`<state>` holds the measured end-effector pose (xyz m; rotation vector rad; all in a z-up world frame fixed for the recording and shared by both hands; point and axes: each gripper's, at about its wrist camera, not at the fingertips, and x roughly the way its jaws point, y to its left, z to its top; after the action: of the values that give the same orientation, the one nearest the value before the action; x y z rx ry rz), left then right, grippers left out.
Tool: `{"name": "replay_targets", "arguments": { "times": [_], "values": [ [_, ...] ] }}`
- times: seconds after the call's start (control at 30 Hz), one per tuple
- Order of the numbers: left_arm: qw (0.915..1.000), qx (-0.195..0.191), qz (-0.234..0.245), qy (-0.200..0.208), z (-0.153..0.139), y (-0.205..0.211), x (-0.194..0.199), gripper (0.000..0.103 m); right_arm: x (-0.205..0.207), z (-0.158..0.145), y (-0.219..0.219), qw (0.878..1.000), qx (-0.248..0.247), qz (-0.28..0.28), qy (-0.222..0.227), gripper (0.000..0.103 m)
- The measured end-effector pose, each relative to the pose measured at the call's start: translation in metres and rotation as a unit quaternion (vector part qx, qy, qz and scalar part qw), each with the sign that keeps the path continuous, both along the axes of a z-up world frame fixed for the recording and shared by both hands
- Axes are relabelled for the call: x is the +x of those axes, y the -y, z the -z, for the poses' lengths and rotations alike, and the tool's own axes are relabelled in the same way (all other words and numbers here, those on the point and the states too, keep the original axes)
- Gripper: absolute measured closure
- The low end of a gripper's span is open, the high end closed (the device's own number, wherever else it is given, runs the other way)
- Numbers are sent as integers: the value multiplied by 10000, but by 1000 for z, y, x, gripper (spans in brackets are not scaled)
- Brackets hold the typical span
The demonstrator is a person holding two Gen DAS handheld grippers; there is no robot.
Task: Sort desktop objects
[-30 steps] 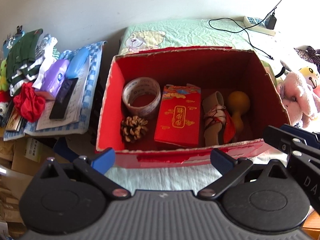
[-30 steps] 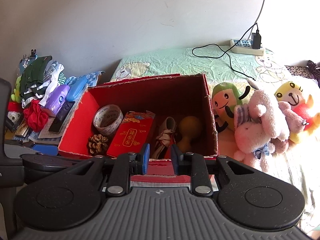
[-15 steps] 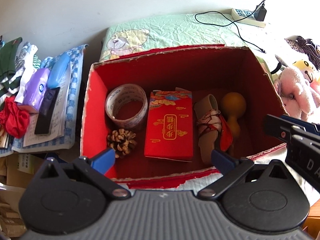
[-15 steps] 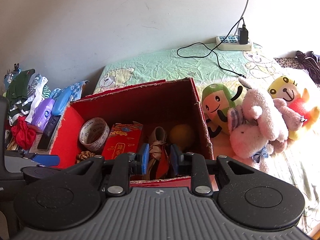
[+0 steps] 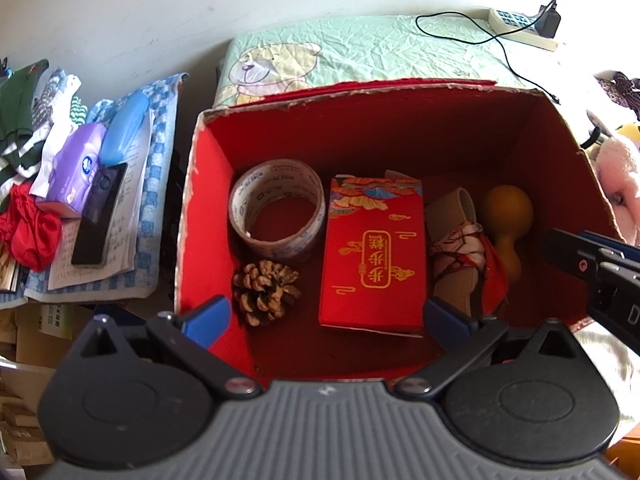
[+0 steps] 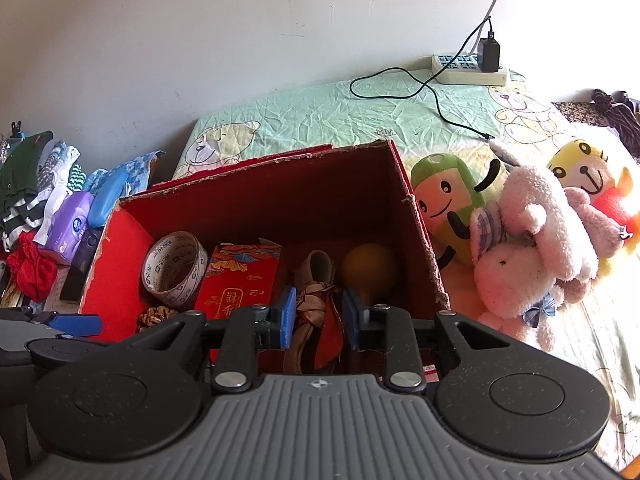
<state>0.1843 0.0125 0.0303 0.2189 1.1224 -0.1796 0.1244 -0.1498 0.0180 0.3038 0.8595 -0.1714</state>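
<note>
Desktop objects lay inside a red cardboard box (image 5: pixel 192 216) that stood on a green bear-print sheet (image 5: pixel 360 48).

1. Left gripper (image 5: pixel 326 314): the jaws were spread wide, with nothing between the blue pads (image 5: pixel 210 316). The gripper hung over the near part of the box, its pads at the level of the near ends of the pine cone and the red packet.
2. Right gripper (image 6: pixel 320 312): the jaws stood narrowly apart, one on either side of a cloth-wrapped bundle (image 6: pixel 316 300) in the box. Whether the pads touched the bundle could not be told from the right wrist view.
3. Box contents, left to right in the left wrist view: a roll of tape (image 5: pixel 277 210) toward the far left, a pine cone (image 5: pixel 265 292) just in front of it, a red packet with gold print (image 5: pixel 374 256) in the middle, the bundle beside the packet, and a yellow gourd-shaped object (image 5: pixel 506 220) near the right wall.
4. Left of the box: a blue checked cloth (image 5: pixel 158 128) carried papers, a dark phone (image 5: pixel 100 220), a purple tissue pack (image 5: pixel 76 172), a blue case (image 5: pixel 122 128) and a red fabric item (image 5: pixel 34 232).
5. Right of the box: a green plush toy (image 6: pixel 444 208), a pink plush rabbit (image 6: pixel 524 248) and a yellow plush toy (image 6: pixel 588 176) lay close together on the sheet.
6. Far edge: a white power strip (image 6: pixel 468 68) with a black adapter and cable lay against the wall.
</note>
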Motion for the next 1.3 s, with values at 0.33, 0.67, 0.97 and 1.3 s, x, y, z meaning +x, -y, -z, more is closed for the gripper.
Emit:
{"name": "replay_targets", "arguments": {
  "times": [0.33,0.67,0.97,1.3],
  "values": [
    [9999,12,-115,-61,9,16,14,1,16,10,19,9998,-4,-94,-195,73],
    [10000,53,-15,-45,16,28,20,1,24,17,27,9994,30,-69,-332,73],
    [9998,13,-181,-101,22,10,24,1,36,21,14,9990,27,-247,-379,73],
    [9997,-91,-211,-44,20,6,21,1,36,19,7,9986,-106,-402,-338,72]
  ]
}}
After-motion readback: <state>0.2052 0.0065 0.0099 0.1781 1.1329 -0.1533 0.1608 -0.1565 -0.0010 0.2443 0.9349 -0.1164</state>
